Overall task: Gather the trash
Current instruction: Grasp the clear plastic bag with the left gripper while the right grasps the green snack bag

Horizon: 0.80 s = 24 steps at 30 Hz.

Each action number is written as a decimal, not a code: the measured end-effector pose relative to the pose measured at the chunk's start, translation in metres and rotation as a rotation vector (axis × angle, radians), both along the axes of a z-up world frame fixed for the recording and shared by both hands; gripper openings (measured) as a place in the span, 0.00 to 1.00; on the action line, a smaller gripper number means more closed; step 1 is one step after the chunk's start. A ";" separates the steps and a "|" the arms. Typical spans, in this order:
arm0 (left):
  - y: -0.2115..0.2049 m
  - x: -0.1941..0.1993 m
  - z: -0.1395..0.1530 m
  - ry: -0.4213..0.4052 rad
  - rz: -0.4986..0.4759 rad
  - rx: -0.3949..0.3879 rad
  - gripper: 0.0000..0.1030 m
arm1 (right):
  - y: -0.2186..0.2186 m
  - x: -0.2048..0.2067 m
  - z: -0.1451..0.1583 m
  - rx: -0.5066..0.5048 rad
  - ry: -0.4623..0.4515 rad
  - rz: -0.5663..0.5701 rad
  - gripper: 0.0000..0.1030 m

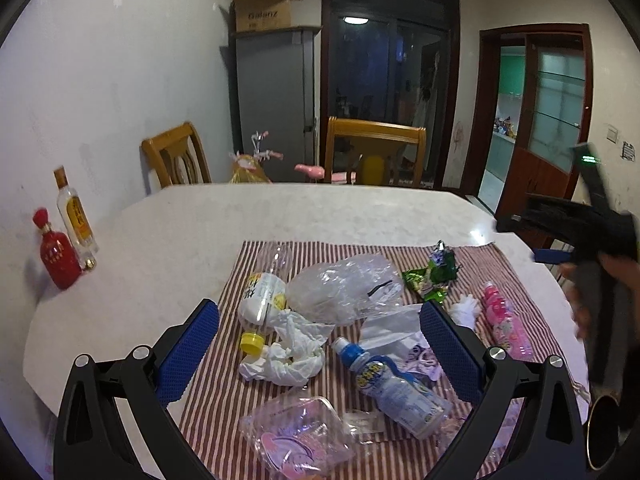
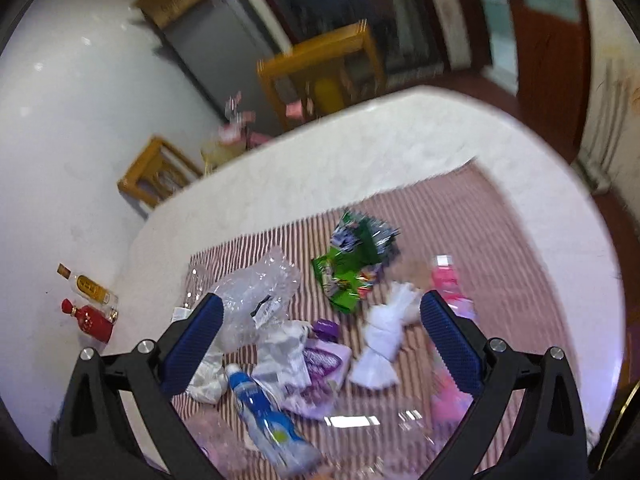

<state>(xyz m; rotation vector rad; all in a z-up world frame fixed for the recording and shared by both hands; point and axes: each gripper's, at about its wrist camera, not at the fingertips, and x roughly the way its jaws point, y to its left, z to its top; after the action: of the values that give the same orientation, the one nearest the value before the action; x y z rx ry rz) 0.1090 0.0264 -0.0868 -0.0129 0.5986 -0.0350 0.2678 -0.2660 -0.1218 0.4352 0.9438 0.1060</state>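
Note:
Trash lies scattered on a striped cloth [image 1: 224, 396]: a blue-labelled bottle [image 1: 394, 386], a white bottle with yellow print [image 1: 262, 294], a yellow cap [image 1: 253, 341], crumpled tissue [image 1: 286, 354], a clear plastic bag [image 1: 344, 288], green wrappers [image 1: 434, 276], a pink bottle [image 1: 506, 320] and a clear clamshell [image 1: 298, 434]. My left gripper [image 1: 320, 354] hangs open above the tissue and blue bottle. My right gripper [image 2: 322, 346] is open over the purple pouch [image 2: 324, 368] and white tissue [image 2: 382, 344]; its view is blurred. A hand holds that gripper [image 1: 576, 232] at the right in the left wrist view.
A red bottle [image 1: 58, 252] and a clear liquor bottle [image 1: 74, 212] stand at the table's [image 1: 280, 212] left edge by the wall. Two wooden chairs [image 1: 376, 148] sit at the far side. A dark round rim [image 1: 600, 432] shows at the right.

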 end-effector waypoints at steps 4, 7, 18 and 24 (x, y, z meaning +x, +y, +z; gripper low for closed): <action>0.021 0.026 -0.017 0.062 0.022 -0.054 0.94 | 0.010 0.064 -0.039 -0.061 0.124 0.005 0.96; 0.031 0.051 -0.033 0.119 0.010 -0.103 0.94 | 0.014 0.103 -0.075 -0.054 0.273 -0.026 0.96; -0.001 0.159 -0.083 0.259 -0.214 0.001 0.94 | 0.026 0.148 -0.133 -0.187 0.415 -0.093 0.52; -0.028 0.200 -0.092 0.297 -0.328 0.065 0.94 | 0.017 0.134 -0.116 -0.192 0.365 -0.049 0.29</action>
<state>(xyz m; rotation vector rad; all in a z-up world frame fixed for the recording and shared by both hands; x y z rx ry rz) 0.3086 -0.0013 -0.1790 0.1461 0.8935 -0.3367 0.4015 -0.2494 -0.2375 0.3041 1.2886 -0.1127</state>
